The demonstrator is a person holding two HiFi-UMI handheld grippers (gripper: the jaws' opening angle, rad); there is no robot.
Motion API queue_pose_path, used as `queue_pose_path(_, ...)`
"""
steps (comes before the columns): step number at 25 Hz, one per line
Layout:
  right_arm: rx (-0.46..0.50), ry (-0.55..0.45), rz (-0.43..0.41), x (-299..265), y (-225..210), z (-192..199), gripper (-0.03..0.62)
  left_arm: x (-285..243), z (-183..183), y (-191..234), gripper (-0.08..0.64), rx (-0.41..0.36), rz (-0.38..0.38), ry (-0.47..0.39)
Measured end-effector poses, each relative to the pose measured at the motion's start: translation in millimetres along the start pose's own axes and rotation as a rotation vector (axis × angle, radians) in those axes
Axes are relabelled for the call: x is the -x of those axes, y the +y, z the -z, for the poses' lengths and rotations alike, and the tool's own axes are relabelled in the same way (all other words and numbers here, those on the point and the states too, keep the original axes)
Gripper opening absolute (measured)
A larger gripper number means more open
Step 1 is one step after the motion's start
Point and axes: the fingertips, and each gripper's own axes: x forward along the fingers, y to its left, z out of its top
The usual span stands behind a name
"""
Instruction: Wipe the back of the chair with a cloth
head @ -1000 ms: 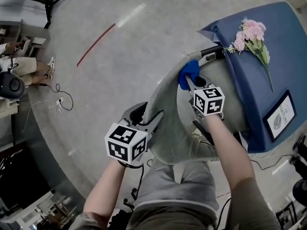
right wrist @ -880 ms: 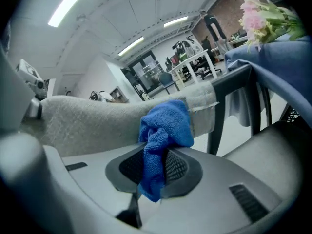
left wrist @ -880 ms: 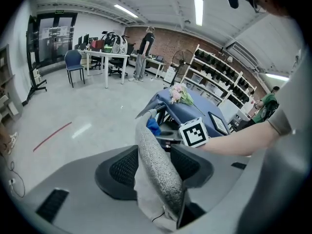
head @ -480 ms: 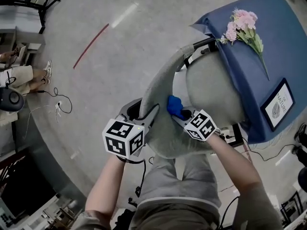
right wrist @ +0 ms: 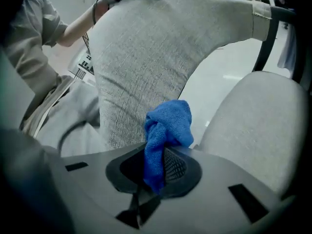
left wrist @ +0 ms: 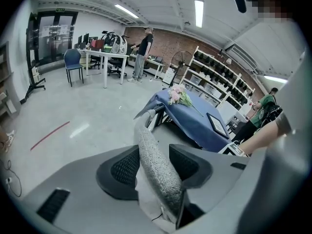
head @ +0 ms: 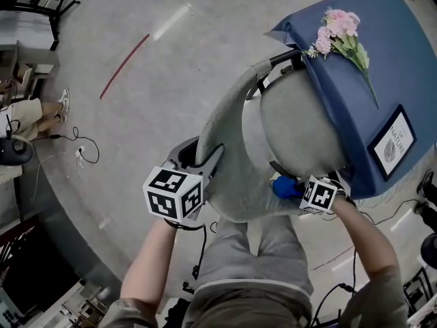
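Note:
The grey fabric chair back (head: 229,132) curves up from the seat (head: 300,125) in the head view. My left gripper (head: 203,159) clasps its top edge. In the left gripper view that edge (left wrist: 148,147) runs between the two pads and touches both, so the left gripper (left wrist: 152,168) is shut on it. My right gripper (head: 295,188) is low at the near right, between the chair back and the seat. It is shut on a bunched blue cloth (head: 282,186). In the right gripper view the blue cloth (right wrist: 168,121) sticks out of the right gripper (right wrist: 157,167) beside the chair back (right wrist: 146,57).
A table under a blue cover (head: 403,67) stands against the chair's far side, with pink flowers (head: 338,29) and a framed sign (head: 396,145) on it. A red line (head: 124,65) marks the floor. A seated person's legs (head: 31,111) and cables (head: 78,149) are at the left.
My right gripper has carried the blue cloth from the far top end of the chair back down to its near lower end by the seat. The left gripper has stayed put.

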Motion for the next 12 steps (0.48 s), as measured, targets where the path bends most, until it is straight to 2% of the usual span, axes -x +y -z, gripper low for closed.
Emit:
queue_pose_path(3,0.046,0.014,-0.003,-7,2,-14,0.066,0,-1,0,0.209,0.006,0.007,-0.008)
queue_pose_path(6,0.101,-0.014,-0.023,-7,4,-50,0.066,-1,-1,-1,0.209,0.013,0.013,-0.016)
queue_pose_path(9,0.138,-0.119,-0.017,0,0,-109,0.066,0,-1,-1,0.209,0.022,0.019,-0.024)
queue_pose_path(12,0.149,-0.274,0.074,20,-22,-178,0.066,0,-1,-1,0.209,0.029,0.024,-0.027)
